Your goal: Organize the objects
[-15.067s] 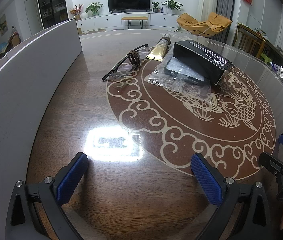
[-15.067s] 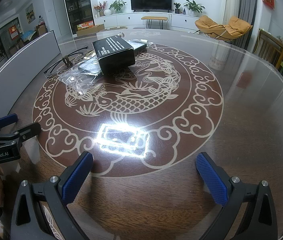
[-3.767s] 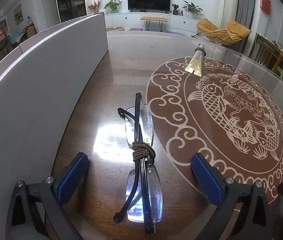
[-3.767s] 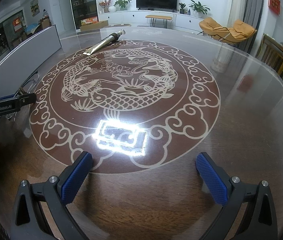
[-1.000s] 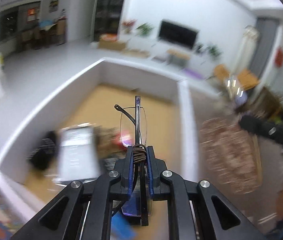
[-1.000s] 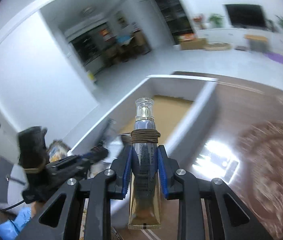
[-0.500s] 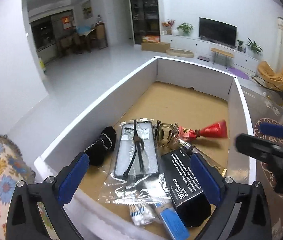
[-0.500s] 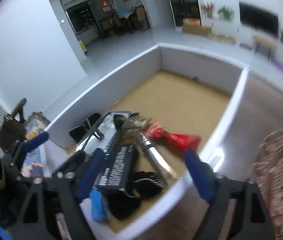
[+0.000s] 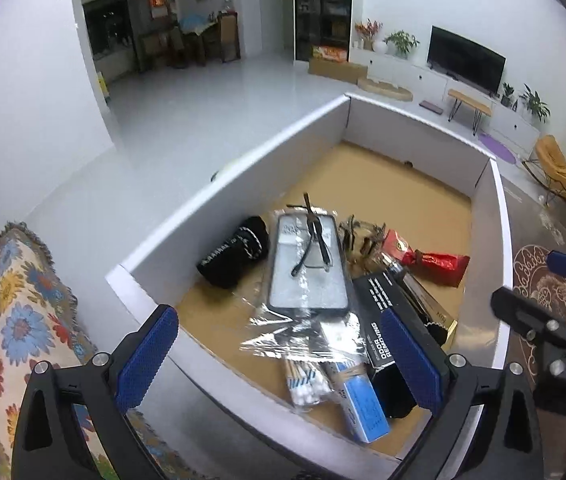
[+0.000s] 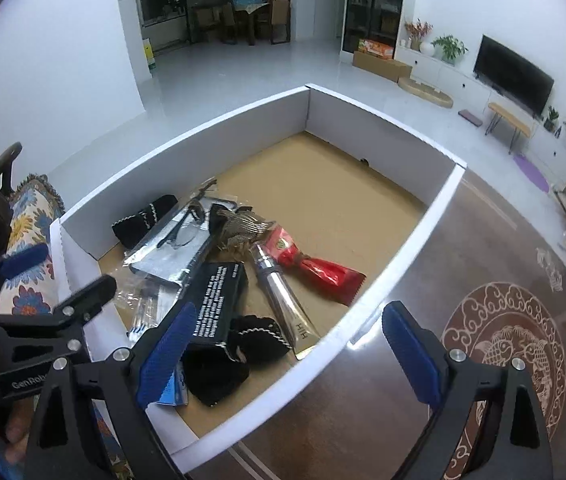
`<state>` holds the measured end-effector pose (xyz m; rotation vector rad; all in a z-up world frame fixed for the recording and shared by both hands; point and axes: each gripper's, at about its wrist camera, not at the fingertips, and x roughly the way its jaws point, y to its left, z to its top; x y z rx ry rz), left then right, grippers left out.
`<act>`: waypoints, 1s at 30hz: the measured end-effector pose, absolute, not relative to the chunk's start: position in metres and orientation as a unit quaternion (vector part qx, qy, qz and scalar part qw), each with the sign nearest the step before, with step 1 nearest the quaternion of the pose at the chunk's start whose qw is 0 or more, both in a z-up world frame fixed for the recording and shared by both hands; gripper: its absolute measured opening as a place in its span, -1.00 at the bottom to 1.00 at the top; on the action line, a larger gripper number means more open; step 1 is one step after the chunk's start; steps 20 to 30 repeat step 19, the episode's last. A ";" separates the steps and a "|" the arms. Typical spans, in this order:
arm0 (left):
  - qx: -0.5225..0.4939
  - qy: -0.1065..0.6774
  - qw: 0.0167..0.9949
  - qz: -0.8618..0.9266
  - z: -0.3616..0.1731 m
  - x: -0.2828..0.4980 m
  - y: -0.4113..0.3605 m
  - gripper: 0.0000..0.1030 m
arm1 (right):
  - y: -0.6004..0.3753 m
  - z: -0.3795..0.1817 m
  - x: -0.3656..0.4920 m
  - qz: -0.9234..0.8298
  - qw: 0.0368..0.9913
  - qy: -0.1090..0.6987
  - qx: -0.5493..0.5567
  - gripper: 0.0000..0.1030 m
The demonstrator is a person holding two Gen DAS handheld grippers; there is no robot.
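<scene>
Half a second ago the view was much the same; a second ago each gripper was clamped on an object, and now both stand wide and hold nothing. The left gripper (image 9: 279, 354) hangs over the near end of the white box (image 9: 243, 168), its blue pads spread apart. The glasses (image 9: 313, 240) it carried now lie on the bagged phone case (image 9: 307, 276) inside the box, at about 12 o'clock from that gripper, long axis running from 12 to 6 in the left view, folded temples trailing toward 7 o'clock. At 10 o'clock of the case lies a black rolled cloth (image 9: 239, 252).

The right gripper (image 10: 283, 352) hovers above the box's counter-side wall. The tube (image 10: 283, 296) it had held rests on the box floor, long axis from 11 to 5 o'clock in the right view, cap end pointing to 11 and flat crimped end touching the wall near 5. Just left of it lies the black carton (image 10: 217, 300); at its right, touching, the red packet (image 10: 315, 266). A metal hair clip (image 10: 243, 224) sits by the tube's cap. The counter (image 10: 443, 360) with its fish medallion lies at 3 o'clock.
</scene>
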<state>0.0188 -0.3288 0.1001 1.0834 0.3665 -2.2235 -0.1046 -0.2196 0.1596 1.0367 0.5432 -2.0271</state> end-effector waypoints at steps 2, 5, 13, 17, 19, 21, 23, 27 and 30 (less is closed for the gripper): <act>0.404 0.140 0.321 -0.845 0.105 0.022 -0.331 0.99 | -0.224 0.162 -0.098 -0.797 0.395 0.221 0.400 0.83; 0.394 0.142 0.332 -0.845 0.108 0.026 -0.333 0.99 | -0.229 0.164 -0.091 -0.800 0.397 0.232 0.386 0.83; 0.391 0.149 0.346 -0.840 0.108 0.027 -0.340 0.99 | -0.233 0.167 -0.087 -0.802 0.397 0.246 0.372 0.83; 0.378 0.174 0.338 -0.844 0.106 0.032 -0.342 0.99 | -0.232 0.165 -0.089 -0.802 0.397 0.242 0.375 0.83; 0.371 0.166 0.345 -0.846 0.107 0.032 -0.339 0.99 | -0.231 0.165 -0.090 -0.802 0.397 0.241 0.375 0.83; 0.371 0.166 0.345 -0.846 0.107 0.032 -0.339 0.99 | -0.231 0.165 -0.090 -0.802 0.397 0.241 0.375 0.83; 0.371 0.166 0.345 -0.846 0.107 0.032 -0.339 0.99 | -0.231 0.165 -0.090 -0.802 0.397 0.241 0.375 0.83; 0.371 0.166 0.345 -0.846 0.107 0.032 -0.339 0.99 | -0.231 0.165 -0.090 -0.802 0.397 0.241 0.375 0.83; 0.371 0.166 0.345 -0.846 0.107 0.032 -0.339 0.99 | -0.231 0.165 -0.090 -0.802 0.397 0.241 0.375 0.83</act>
